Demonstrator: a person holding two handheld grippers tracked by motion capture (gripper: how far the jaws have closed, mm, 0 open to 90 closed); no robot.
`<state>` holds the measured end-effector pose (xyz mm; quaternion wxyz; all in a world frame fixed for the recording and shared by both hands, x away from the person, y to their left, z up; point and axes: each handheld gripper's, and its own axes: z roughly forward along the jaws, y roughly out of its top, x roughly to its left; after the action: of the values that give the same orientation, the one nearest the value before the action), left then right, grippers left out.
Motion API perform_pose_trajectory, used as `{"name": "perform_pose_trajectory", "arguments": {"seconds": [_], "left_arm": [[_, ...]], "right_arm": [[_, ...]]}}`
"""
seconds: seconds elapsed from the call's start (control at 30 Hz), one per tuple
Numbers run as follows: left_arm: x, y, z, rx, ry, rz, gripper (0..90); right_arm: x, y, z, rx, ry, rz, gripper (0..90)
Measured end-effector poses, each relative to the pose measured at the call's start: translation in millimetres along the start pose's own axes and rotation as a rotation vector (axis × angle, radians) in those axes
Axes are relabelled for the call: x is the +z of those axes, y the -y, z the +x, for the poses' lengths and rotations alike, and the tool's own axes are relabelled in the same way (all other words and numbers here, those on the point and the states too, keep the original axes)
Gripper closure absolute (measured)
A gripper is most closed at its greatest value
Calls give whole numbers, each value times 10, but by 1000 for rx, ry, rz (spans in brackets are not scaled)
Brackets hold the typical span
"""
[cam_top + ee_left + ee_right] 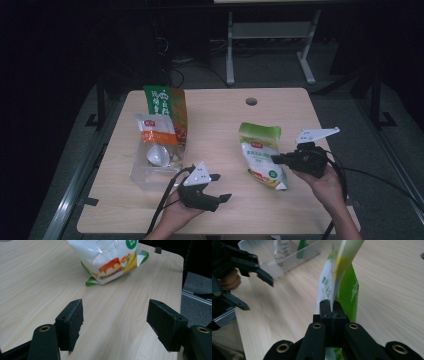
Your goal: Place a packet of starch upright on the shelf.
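At a pale wooden table (215, 125), the right gripper (276, 159) pinches the side edge of a green-and-white food pouch (261, 155), its jaws pressed together on the film, holding the bag at the table's 4 o'clock. The left gripper (220, 187), at 6 o'clock, hangs with jaws spread and empty. The clear plastic bin (150, 170) with two more pouches sits at 9 o'clock. Judged from here, a steady, upright carry to the bin keeps the thin film from slipping.
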<state>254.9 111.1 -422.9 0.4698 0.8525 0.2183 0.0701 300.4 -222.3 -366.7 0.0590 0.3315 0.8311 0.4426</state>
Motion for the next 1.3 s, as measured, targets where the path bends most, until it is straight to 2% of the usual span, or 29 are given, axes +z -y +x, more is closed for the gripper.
{"name": "perform_pose_trajectory", "arguments": {"seconds": [0.23, 0.4, 0.53, 0.67, 0.8, 0.87, 0.93, 1.03, 1.13, 1.2, 1.3], "left_arm": [[36, -12, 88, -35, -24, -8, 261], [107, -16, 150, -54, -28, 4, 248], [198, -25, 180, -74, -12, 12, 249], [297, -90, 222, -94, 3, 15, 254], [379, -169, 258, -137, 33, -6, 286], [417, -195, 284, -167, 57, -14, 311], [439, -203, 310, -192, 98, -25, 378], [444, -212, 301, -192, 77, -46, 558], [412, -245, 312, -196, 53, -66, 722], [397, -243, 334, -205, 52, -63, 784], [345, -229, 353, -210, 18, -70, 837]], "right_arm": [[176, -80, 157, -41, -93, -8, 896], [290, -93, 209, -78, -134, 11, 895], [311, -55, 203, -108, -152, 5, 893], [303, -28, 205, -142, -157, 34, 891], [303, 22, 200, -164, -184, 58, 888], [320, 59, 195, -153, -198, 67, 887], [352, 100, 189, -152, -196, 78, 887], [386, 128, 183, -156, -206, 91, 888], [405, 96, 178, -158, -181, 93, 889], [421, 68, 170, -156, -164, 91, 890], [461, 24, 143, -137, -153, 74, 890]]}}
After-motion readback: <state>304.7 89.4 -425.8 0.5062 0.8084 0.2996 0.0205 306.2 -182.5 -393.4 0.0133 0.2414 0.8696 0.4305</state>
